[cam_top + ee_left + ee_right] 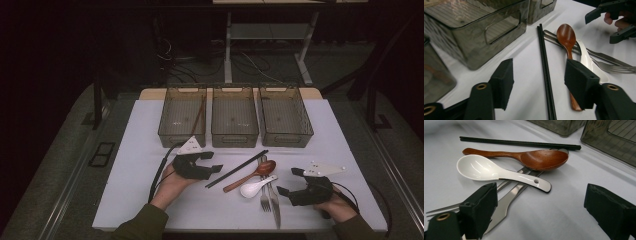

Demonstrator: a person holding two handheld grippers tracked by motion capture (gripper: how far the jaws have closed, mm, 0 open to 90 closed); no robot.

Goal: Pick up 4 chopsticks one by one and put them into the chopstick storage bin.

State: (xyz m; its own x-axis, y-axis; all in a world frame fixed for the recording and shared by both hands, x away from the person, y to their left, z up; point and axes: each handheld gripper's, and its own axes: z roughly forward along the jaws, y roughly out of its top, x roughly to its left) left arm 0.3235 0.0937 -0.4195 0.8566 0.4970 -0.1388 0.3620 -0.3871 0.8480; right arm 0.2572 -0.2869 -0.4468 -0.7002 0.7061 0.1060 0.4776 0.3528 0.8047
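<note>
Chopsticks [546,72] lie on the white table [150,200], right between the half-open jaws of the left gripper [537,82], not pinched yet. Next, I think, it must squeeze them and lift. The right gripper [541,207] waits open and empty near the white spoon [496,172].

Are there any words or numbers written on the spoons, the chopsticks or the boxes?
None: no word, number, label or sign can be read on the wooden spoon, the white spoon, the chopsticks, the fork, the knife or the three bins.
</note>
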